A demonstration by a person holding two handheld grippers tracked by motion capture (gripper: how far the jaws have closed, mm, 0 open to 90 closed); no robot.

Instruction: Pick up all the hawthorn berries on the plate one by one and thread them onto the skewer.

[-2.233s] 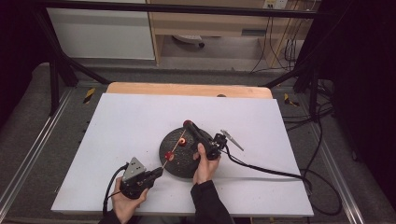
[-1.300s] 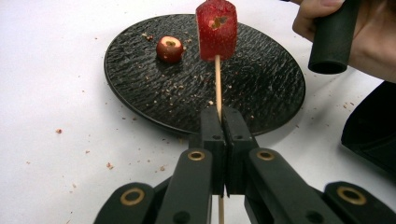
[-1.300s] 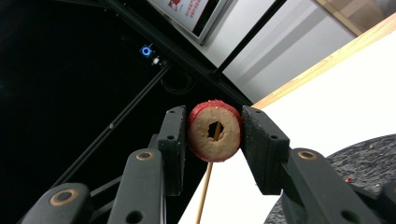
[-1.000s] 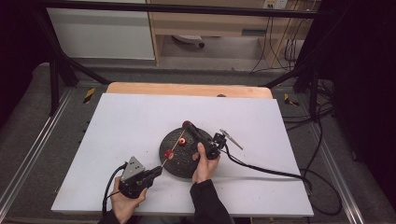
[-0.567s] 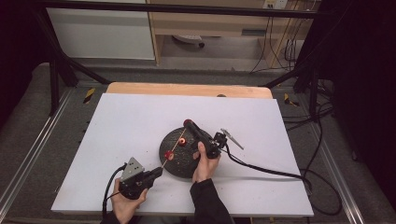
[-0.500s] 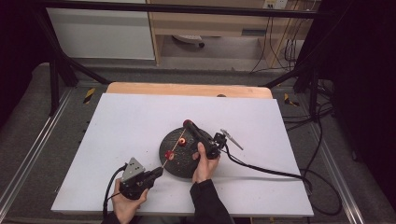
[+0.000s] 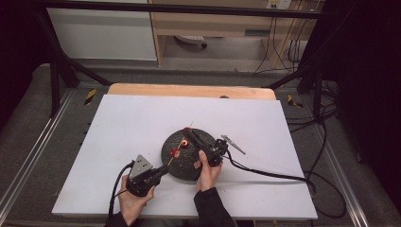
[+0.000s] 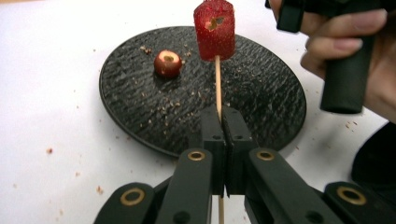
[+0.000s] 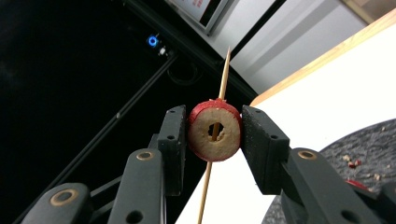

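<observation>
Left hand-held gripper (image 8: pixel 223 122): its own view shows the two black jaws pressed together on a thin wooden skewer (image 8: pixel 217 81), which rises from between the pads to a red, sugar-crusted fruit piece (image 8: pixel 215 29) threaded on it. The hole bored through that piece is legible here. Beyond the jaws lies a round black plate (image 8: pixel 140 112) strewn with crumbs, carrying one small red fruit with a cored top (image 8: pixel 167 63). At far right of this view, fingers of the other hand (image 8: pixel 336 46) wrap a black handle.

Right hand-held gripper (image 9: pixel 214 135): its own view shows the jaws clamped on the two sides of a cored red fruit slice (image 9: pixel 215 134), pale cut face toward the camera, with the skewer (image 9: pixel 223 74) passing through the central hole and its pointed tip emerging above. The plate edge (image 9: pixel 369 140) lies at lower right.

High view: this view supplies the layout. The left hand-held gripper (image 7: pixel 158 174) sits near the table's near edge, left of the plate (image 7: pixel 182 165); the right hand-held gripper (image 7: pixel 187 137) reaches over the plate from the right. The skewer (image 7: pixel 177 147) spans between them, slanting up and away over the plate. The white table (image 7: pixel 118 123) carries a small grey metal tool (image 7: pixel 232 144) just right of the plate. A cable (image 7: pixel 269 172) trails right from the right hand-held gripper.
</observation>
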